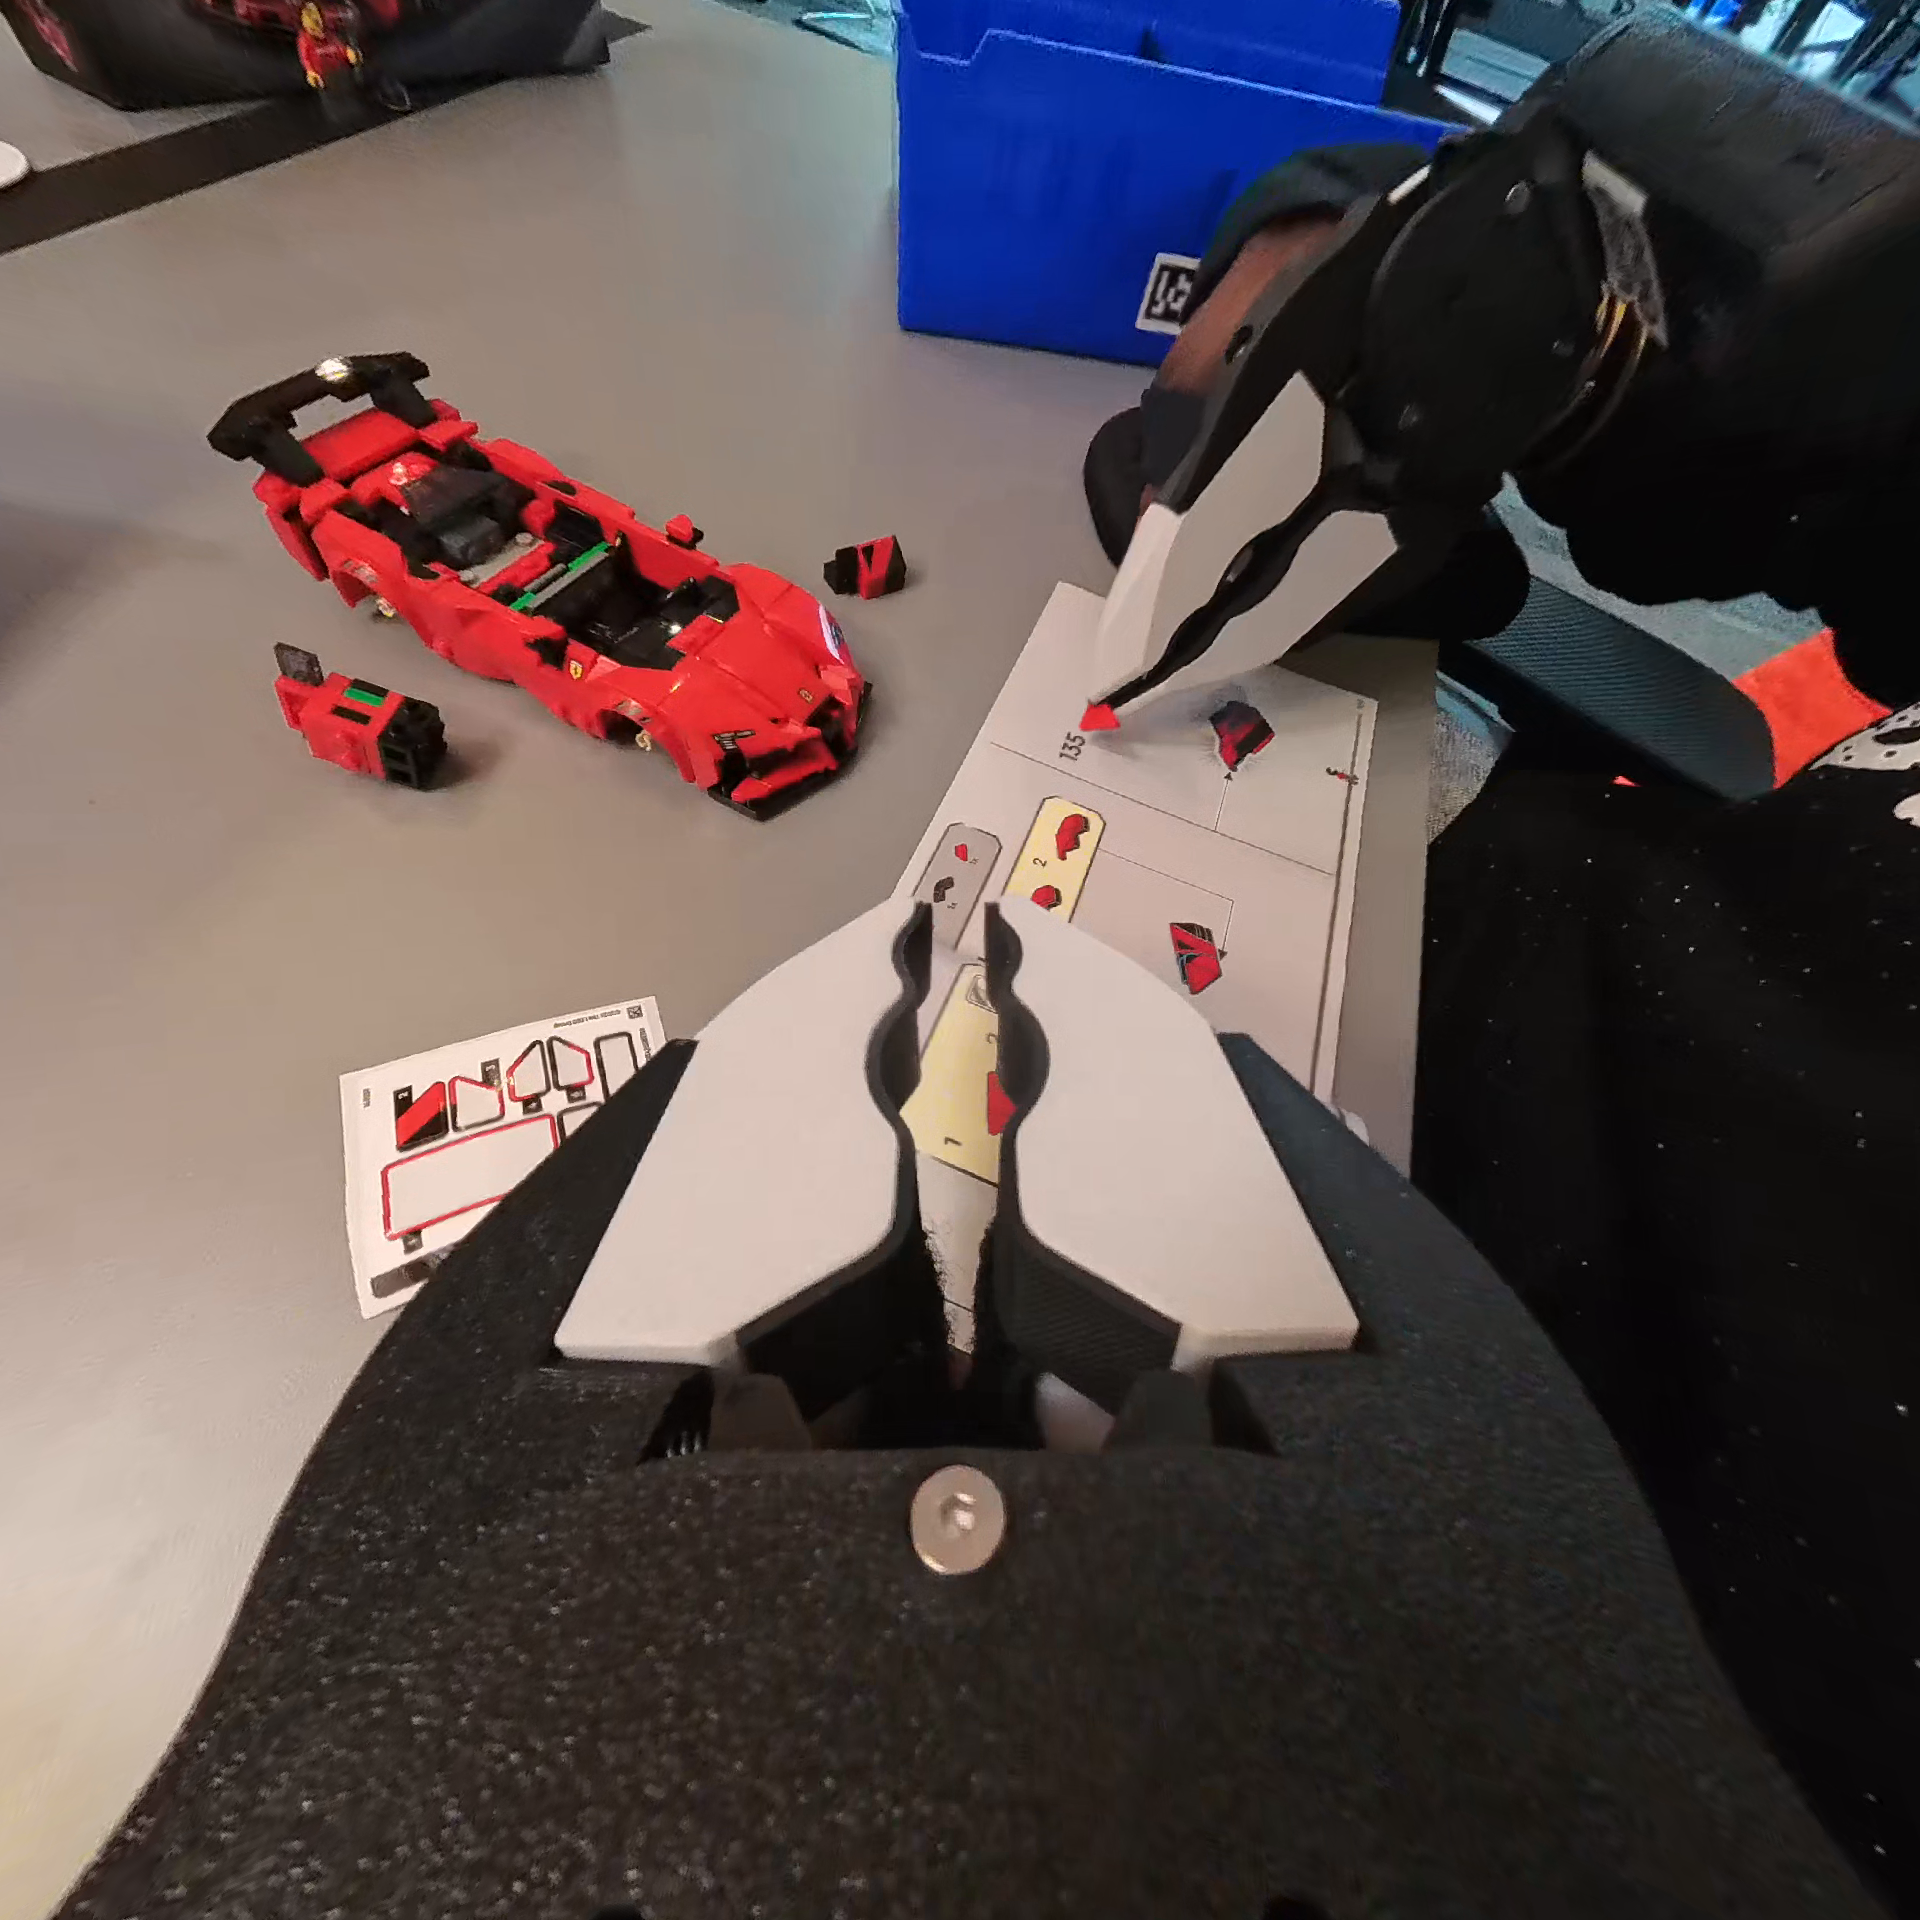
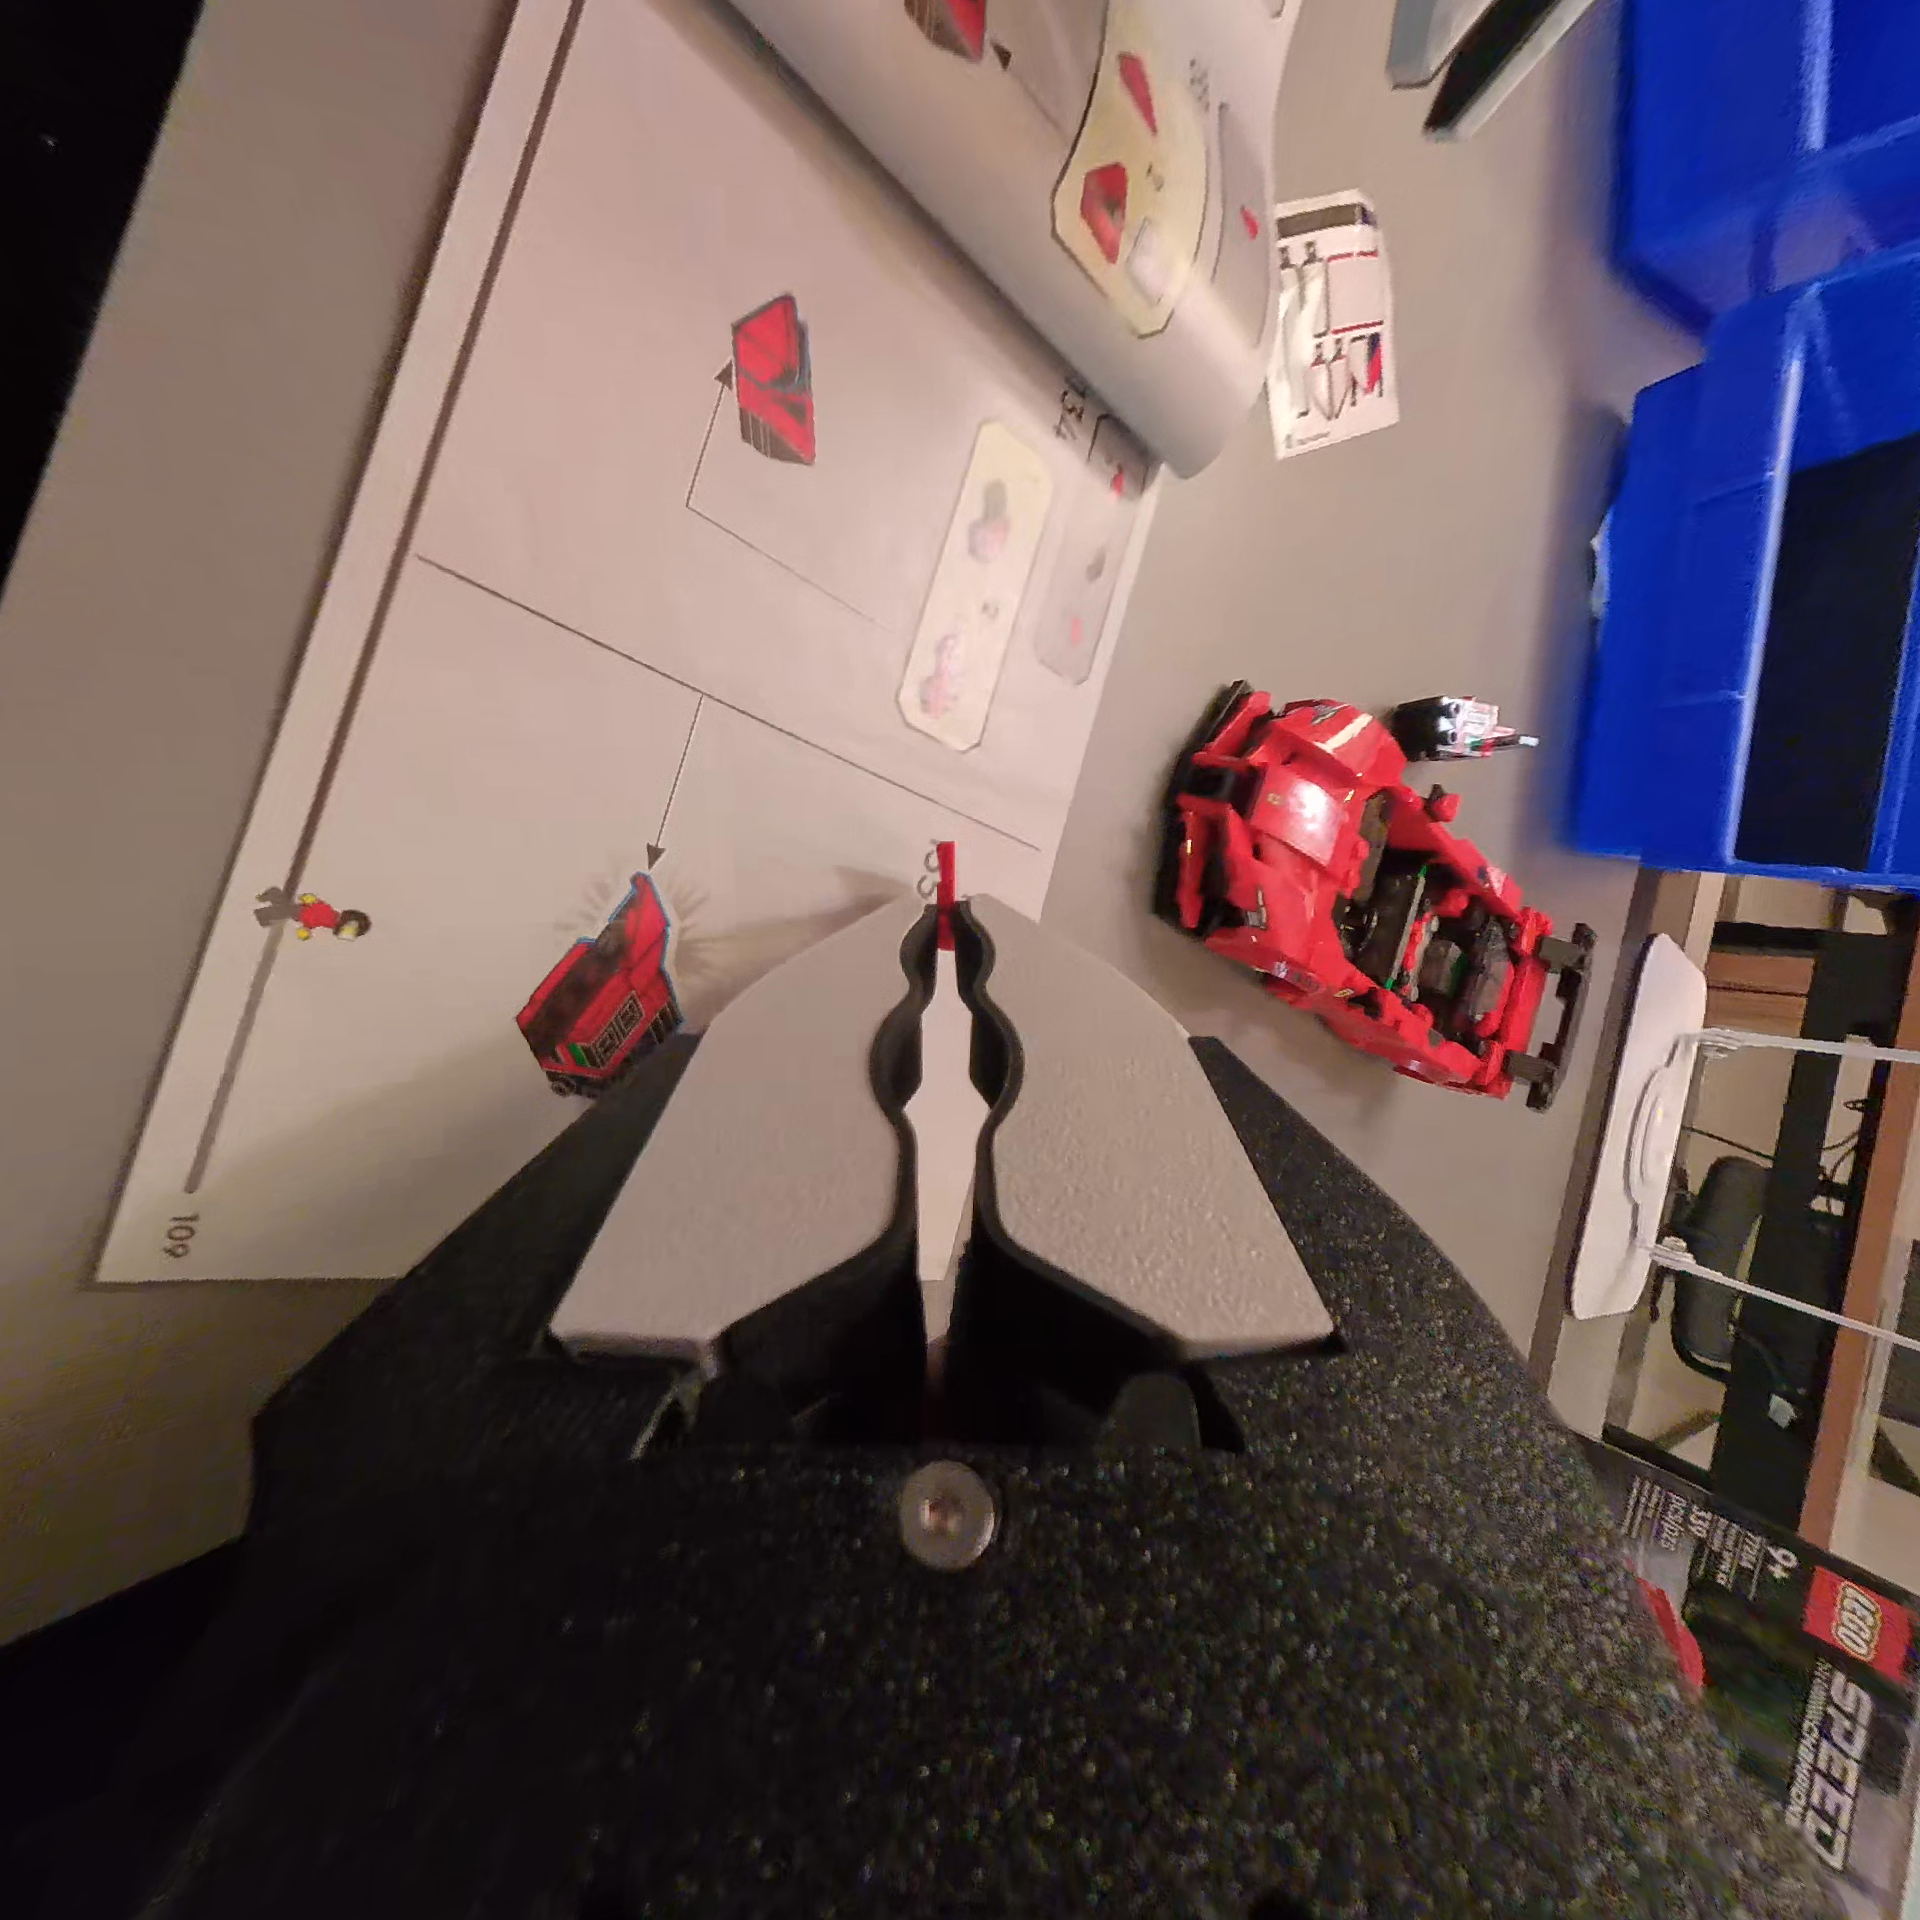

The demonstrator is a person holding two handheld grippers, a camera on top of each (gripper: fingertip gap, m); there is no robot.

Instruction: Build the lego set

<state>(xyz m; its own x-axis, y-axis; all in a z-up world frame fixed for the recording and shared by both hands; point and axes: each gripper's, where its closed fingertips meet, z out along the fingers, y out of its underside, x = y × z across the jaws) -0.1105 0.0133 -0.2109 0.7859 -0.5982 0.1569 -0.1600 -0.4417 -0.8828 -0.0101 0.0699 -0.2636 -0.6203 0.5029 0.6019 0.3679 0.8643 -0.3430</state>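
**Right tongs holding a small red piece above the instruction page**

My right gripper [image 1: 1101, 717], grey-fingered on a black body, is pinched closed on a small thin red plastic lego piece [image 2: 945, 894]; in the right wrist view the piece shows edge-on between the tips, and in the left wrist view it shows as a red wedge poking out just above the paper. My left gripper [image 1: 956, 920] hangs over the near end of the page with its jaws nearly together and a narrow slit between them; nothing is held there.

Below both lies the open white paper instruction booklet [image 1: 1174, 831], flat at the table edge, its diagrams showing small red-and-black sub-assemblies. Left of it is a white sticker sheet [image 1: 468, 1143] with red and black outlines. Further out on the grey table [image 1: 675, 312] stands the partly built red-and-black lego car [image 1: 561, 592] with a black rear wing, well apart from both grippers. A small red-and-black wedge assembly [image 1: 865, 566] rests near its nose, and a red block with a black end [image 1: 358, 722] lies beside its flank. Blue plastic bins [image 1: 1091, 187] stand beyond.

I judge the step in hand to be a small sub-assembly, with the main body mostly done. The next move likely calls for carrying the red piece to one of the loose assemblies, steadying that with the left gripper, and aligning studs before pressing; which assembly receives it I cannot tell.
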